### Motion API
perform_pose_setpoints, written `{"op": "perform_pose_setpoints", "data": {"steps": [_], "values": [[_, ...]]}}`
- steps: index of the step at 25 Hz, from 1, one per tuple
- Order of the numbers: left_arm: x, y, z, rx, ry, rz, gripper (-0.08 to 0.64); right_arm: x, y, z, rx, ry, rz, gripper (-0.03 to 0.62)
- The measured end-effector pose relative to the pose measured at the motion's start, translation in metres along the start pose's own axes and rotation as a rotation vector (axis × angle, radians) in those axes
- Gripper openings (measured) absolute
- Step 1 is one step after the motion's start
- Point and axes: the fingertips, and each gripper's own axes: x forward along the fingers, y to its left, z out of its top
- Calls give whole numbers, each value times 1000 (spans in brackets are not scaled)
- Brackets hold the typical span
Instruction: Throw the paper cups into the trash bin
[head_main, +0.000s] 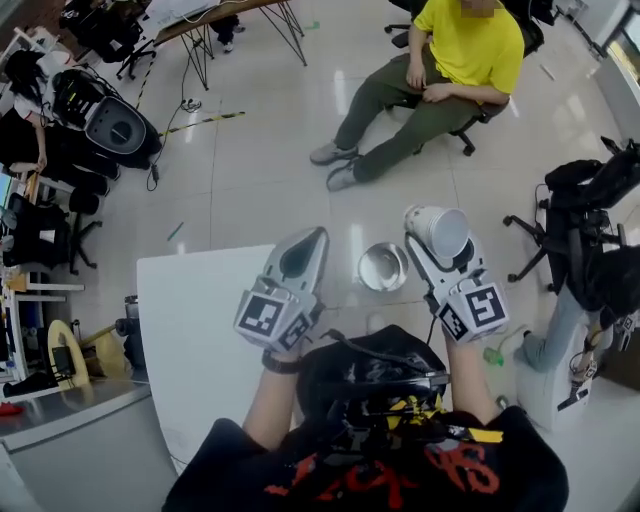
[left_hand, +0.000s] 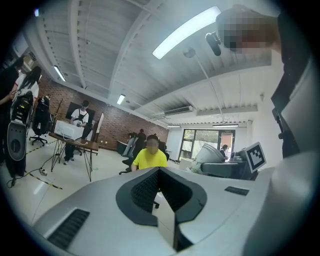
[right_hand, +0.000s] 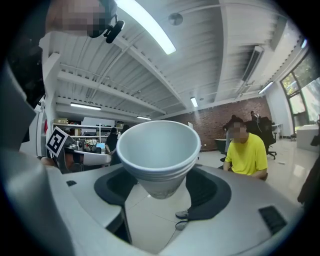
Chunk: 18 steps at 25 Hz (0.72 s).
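A stack of white paper cups (head_main: 440, 230) lies sideways in my right gripper (head_main: 428, 245), whose jaws are shut on it. In the right gripper view the cups (right_hand: 159, 150) point their open mouth at the camera, pinched near the base between the dark pads of the right gripper (right_hand: 160, 187). A round shiny metal trash bin (head_main: 383, 267) stands on the floor just left of and below the cups. My left gripper (head_main: 317, 236) hovers left of the bin over the table edge, its jaws shut and empty. The left gripper (left_hand: 160, 172) has nothing between its pads.
A white table (head_main: 200, 340) lies under my left arm. A person in a yellow shirt (head_main: 450, 70) sits on a chair beyond the bin. A black office chair with clothes (head_main: 580, 220) stands at the right. Black equipment and desks (head_main: 100, 120) crowd the left.
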Motion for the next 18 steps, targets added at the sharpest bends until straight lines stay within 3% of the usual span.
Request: {"op": "perform_pose_setpoints", "data": {"steps": [6, 11, 18], "values": [[11, 18, -1, -31, -31, -74, 3, 22, 1, -10, 10, 22, -11, 325], [23, 28, -14, -72, 6, -109, 3, 27, 8, -17, 15, 49, -36, 325], [57, 33, -27, -105, 42, -127, 3, 41, -19, -30, 36, 102, -52, 325]]}}
